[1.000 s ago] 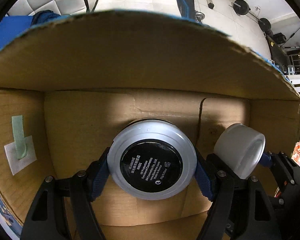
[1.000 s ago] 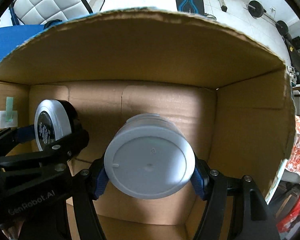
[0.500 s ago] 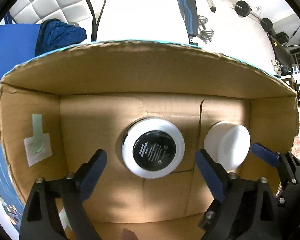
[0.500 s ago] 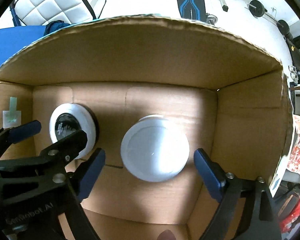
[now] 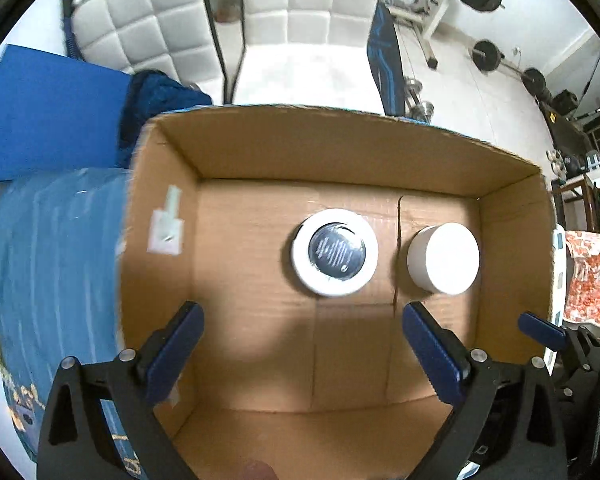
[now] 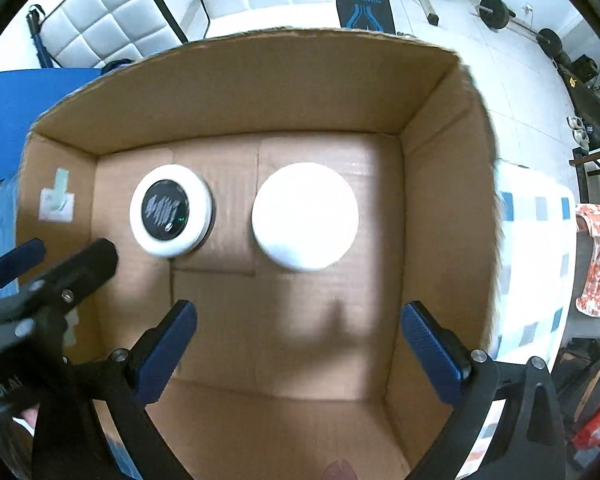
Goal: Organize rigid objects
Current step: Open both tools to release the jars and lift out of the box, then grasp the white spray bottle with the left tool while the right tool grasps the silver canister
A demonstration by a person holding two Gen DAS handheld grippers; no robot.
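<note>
Two round jars stand side by side on the floor of an open cardboard box point(image 5: 168, 184). The left jar point(image 5: 335, 257) is white-rimmed with a black label disc; it also shows in the right wrist view point(image 6: 171, 216). The right jar point(image 5: 444, 258) is plain white and fills the middle of the right wrist view point(image 6: 305, 216). My left gripper point(image 5: 300, 334) is open and empty, above and behind the labelled jar. My right gripper point(image 6: 298, 330) is open and empty, above the plain white jar. The box also shows in the right wrist view point(image 6: 440, 160).
A blue cloth point(image 5: 48, 256) covers the surface left of the box. A white-and-blue checked cloth point(image 6: 536, 240) lies to its right. A blue mat point(image 5: 52, 116), white padded wall panels point(image 5: 148, 20) and gym weights point(image 5: 488, 56) are behind.
Both grippers have let go of their jars, opened wide and pulled up and back out of the box. The two jars now rest on the box floor.
</note>
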